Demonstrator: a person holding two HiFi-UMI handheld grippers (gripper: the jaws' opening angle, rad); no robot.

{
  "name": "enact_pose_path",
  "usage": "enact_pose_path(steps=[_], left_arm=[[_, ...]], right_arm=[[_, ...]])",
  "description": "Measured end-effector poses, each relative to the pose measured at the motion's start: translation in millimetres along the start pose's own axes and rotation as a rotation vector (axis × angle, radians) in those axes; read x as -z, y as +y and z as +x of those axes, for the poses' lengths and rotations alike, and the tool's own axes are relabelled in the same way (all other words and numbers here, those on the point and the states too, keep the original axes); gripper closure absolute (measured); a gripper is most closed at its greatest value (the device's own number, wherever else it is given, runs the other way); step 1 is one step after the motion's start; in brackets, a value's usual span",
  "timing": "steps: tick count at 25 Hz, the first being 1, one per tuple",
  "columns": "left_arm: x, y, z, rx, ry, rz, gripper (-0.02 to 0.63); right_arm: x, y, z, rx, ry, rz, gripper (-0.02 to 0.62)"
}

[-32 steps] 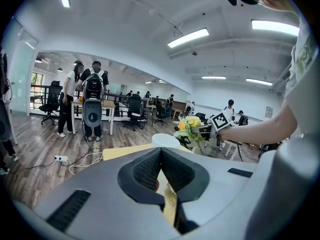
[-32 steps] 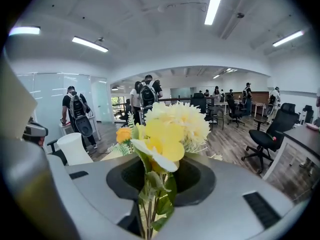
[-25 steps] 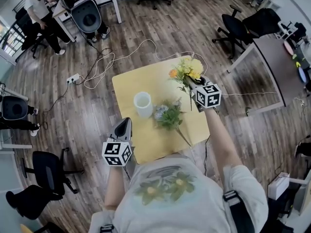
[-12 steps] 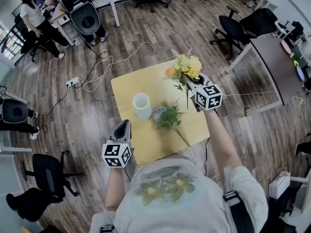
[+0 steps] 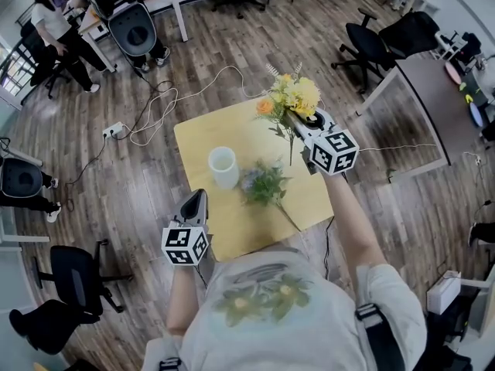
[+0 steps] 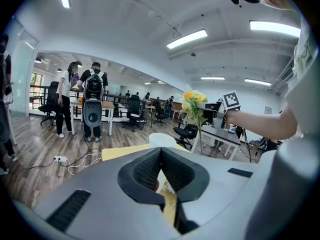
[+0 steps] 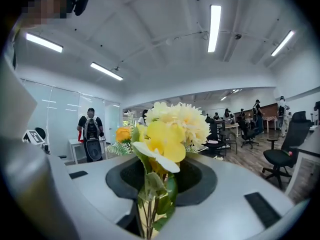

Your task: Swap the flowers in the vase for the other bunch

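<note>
Now: R gripper (image 5: 300, 124) is up off the square pale-wood table (image 5: 203, 134) w/ the yellow-and-orange artificial flower bunch (image 5: 292, 95). A sec ago the same bunch sat lower, heads close over the table's far-right corner. Heads are now well above the tabletop, stems hanging below the claw, clear of the surface. R gripper view: green stems pinched between the two dark pads, blooms filling the view ahead. Pads are easing apart a touch at this instant, w/ the stems between them; no slip visible.

Unchanged:
- White cylindrical vase (image 5: 223, 167) upright, mid-table, nothing in its mouth.
- Blue-and-green leafy flower bunch (image 5: 264, 184) lying flat just beside the vase on its right, stem toward the person.
- L gripper (image 5: 196, 201) parked at the near-left table edge, claw closed tip to tip, nothing in it; hasn't moved.

Reading: the old bunch looks already out (prob. the blue one on the table), so the removal half is done. This lift looks like the start of the carry to the vase.

Remaining: bring stems over the vase mouth, lower in, let go.

Watch: if the grip loosens mid-air, the bunch could tilt or drop short of the vase. The vase looks light, and the L gripper is free to steady it if needed.
</note>
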State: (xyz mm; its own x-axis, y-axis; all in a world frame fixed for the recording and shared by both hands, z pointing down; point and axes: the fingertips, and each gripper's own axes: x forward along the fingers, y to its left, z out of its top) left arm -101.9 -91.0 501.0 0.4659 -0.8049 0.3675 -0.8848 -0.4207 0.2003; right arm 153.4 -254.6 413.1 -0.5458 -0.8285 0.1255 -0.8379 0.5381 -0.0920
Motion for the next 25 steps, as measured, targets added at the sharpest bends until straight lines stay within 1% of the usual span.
enact_pose_path(steps=[13,21,25], left_arm=[[3.9,0.7,-6.1,-0.001,0.006,-0.001,0.591],[8.9,-0.5,-9.6,-0.007,0.007,-0.002,0.591],[9.4,-0.8,-11.1,-0.009,0.011,-0.005,0.591]], right_arm=[[-41.5,36.5,-0.2,-0.074,-0.097,-0.019,0.446],[-75.2,65.5,-6.7,-0.108,-0.177,-0.088,0.446],[-88.9,76.8,-6.9,-0.130,-0.206,-0.099,0.446]])
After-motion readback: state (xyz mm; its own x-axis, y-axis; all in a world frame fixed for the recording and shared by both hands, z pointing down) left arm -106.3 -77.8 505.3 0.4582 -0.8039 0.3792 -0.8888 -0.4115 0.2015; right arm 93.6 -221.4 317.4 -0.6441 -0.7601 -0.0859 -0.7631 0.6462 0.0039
